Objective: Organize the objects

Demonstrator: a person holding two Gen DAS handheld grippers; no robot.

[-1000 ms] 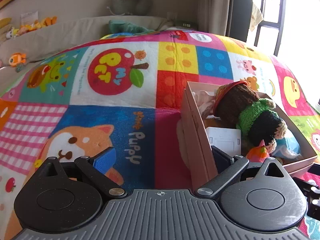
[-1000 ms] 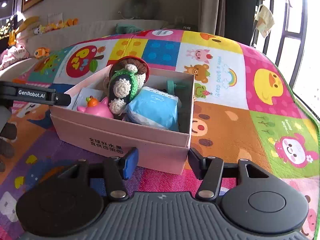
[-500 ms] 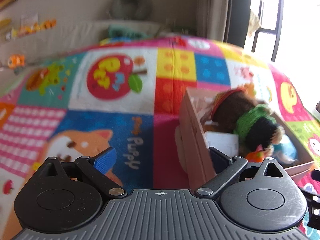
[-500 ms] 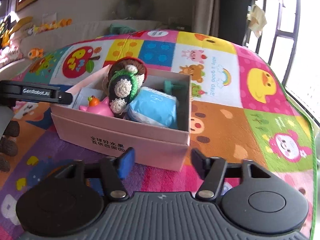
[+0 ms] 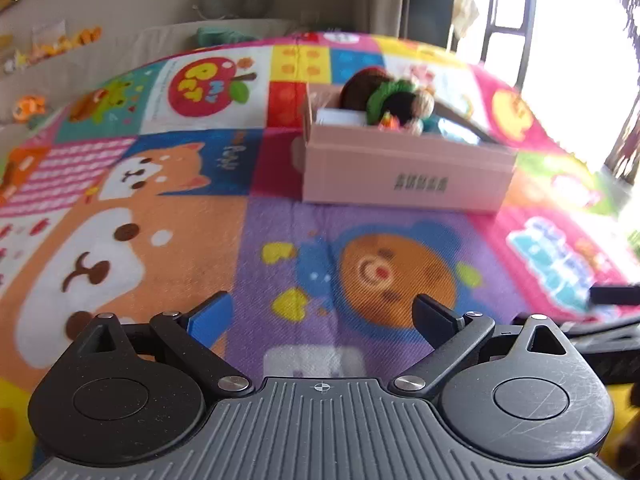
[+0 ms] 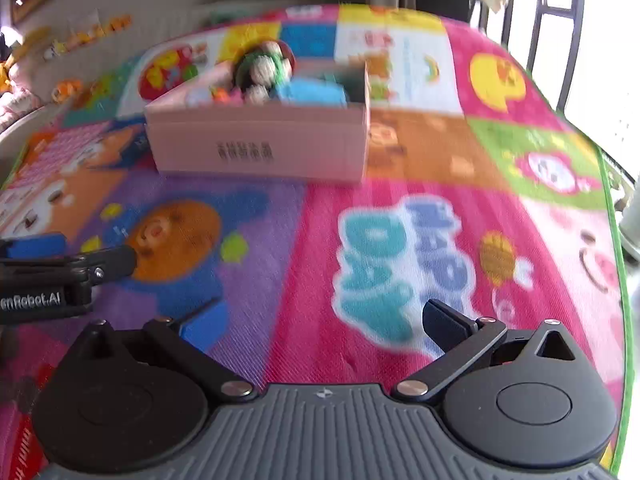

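A pink cardboard box (image 5: 404, 176) stands on the colourful play mat, well ahead of both grippers; it also shows in the right wrist view (image 6: 260, 148). It holds a crocheted doll (image 5: 392, 100) in brown and green, a blue packet (image 6: 312, 94), a small pink toy and a white card. My left gripper (image 5: 322, 316) is open and empty over the mat's purple bear patch. My right gripper (image 6: 320, 324) is open and empty over the pink patch. The left gripper's fingers (image 6: 60, 256) show at the left edge of the right wrist view.
The play mat (image 5: 168, 216) covers the whole surface. A grey sofa edge with small toys (image 5: 56, 44) runs along the back left. A window with black bars (image 6: 560, 20) is at the right. The mat's green edge (image 6: 616, 216) lies at the right.
Both grippers have pulled back from the box, which now sits farther away. The left gripper's right finger no longer reaches into the box. Both views are blurred by motion.
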